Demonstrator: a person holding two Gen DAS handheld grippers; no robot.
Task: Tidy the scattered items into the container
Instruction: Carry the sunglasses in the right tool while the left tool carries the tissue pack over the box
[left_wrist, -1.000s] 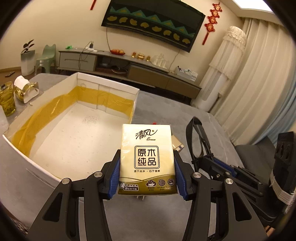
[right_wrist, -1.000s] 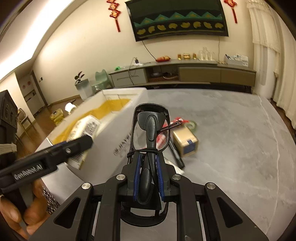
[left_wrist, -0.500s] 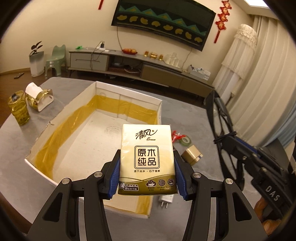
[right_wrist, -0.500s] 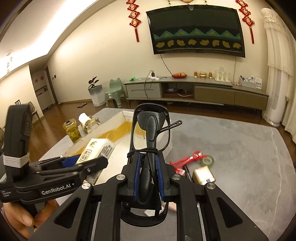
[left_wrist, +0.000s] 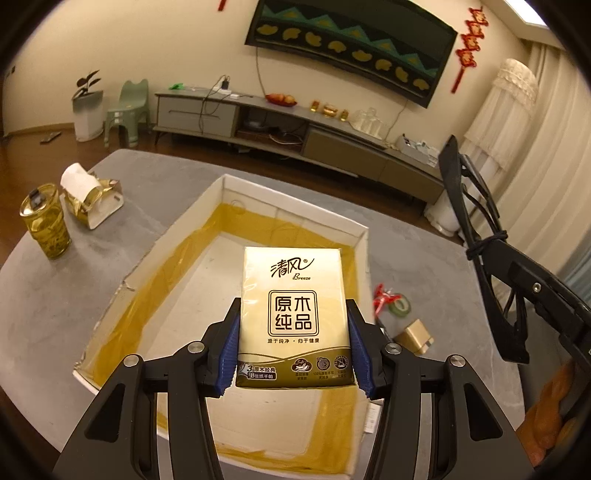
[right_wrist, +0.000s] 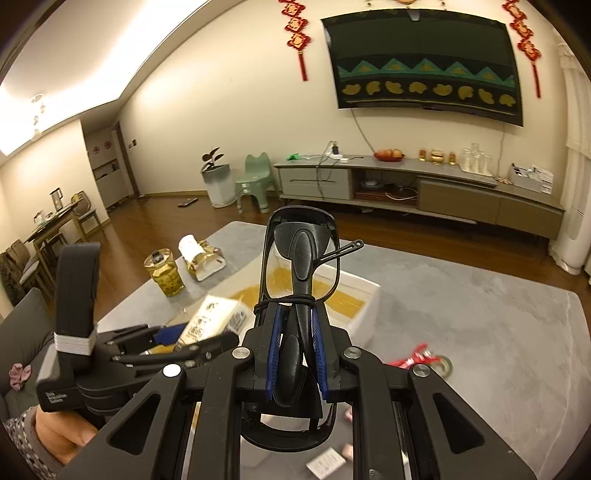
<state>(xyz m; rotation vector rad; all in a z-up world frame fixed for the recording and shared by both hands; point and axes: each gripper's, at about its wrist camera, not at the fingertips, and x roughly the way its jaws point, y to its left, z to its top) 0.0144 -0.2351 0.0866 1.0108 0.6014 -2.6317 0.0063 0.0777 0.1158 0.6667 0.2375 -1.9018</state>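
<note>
A glass jar (left_wrist: 45, 224) stands beside a tissue holder (left_wrist: 90, 198), near a green stool (right_wrist: 255, 183).

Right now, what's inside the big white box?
The white box looks empty: only a bare white floor and yellow tape along its walls. The tissue pack in the left claw hides part of the floor.
</note>
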